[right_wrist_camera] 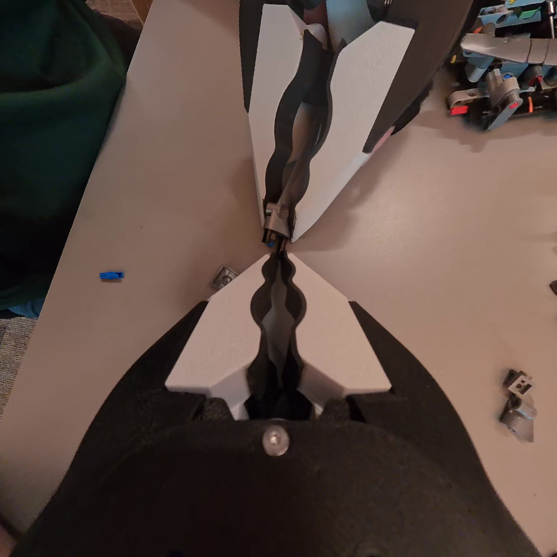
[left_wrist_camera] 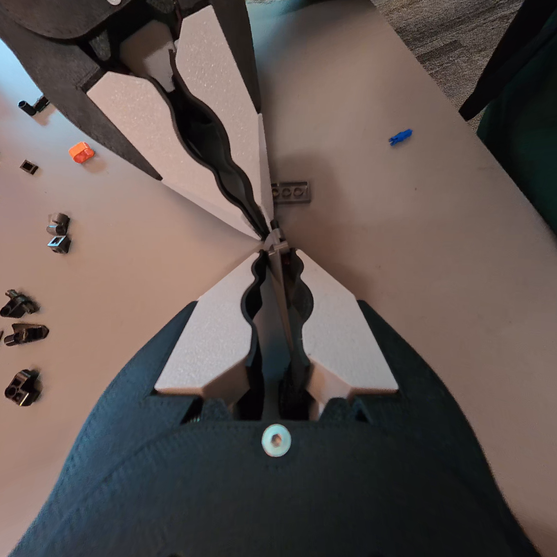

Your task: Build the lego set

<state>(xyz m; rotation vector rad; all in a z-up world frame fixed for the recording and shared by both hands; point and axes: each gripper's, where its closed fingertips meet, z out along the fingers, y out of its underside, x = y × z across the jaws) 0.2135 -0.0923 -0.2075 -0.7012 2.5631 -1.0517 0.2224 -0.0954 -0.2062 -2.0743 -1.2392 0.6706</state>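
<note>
My left gripper (left_wrist_camera: 272,251) is shut on a small grey connector piece (left_wrist_camera: 275,242), held just above the white table (left_wrist_camera: 391,271). In the right wrist view the connector (right_wrist_camera: 275,218) sits at the left gripper's tips, with a black pin (right_wrist_camera: 281,245) and a bit of blue at its lower end. My right gripper (right_wrist_camera: 278,256) meets it tip to tip and is shut on the black pin. The joint itself is mostly hidden by the fingers.
A grey studded plate (left_wrist_camera: 291,192) lies just behind the tips. A blue pin (left_wrist_camera: 400,137) lies near the table edge, beside a green chair (right_wrist_camera: 45,120). An orange piece (left_wrist_camera: 81,152) and several black parts (left_wrist_camera: 21,304) lie left. A partly built model (right_wrist_camera: 506,75) stands far right. Less than 4 cm separates the two grippers' tips.
</note>
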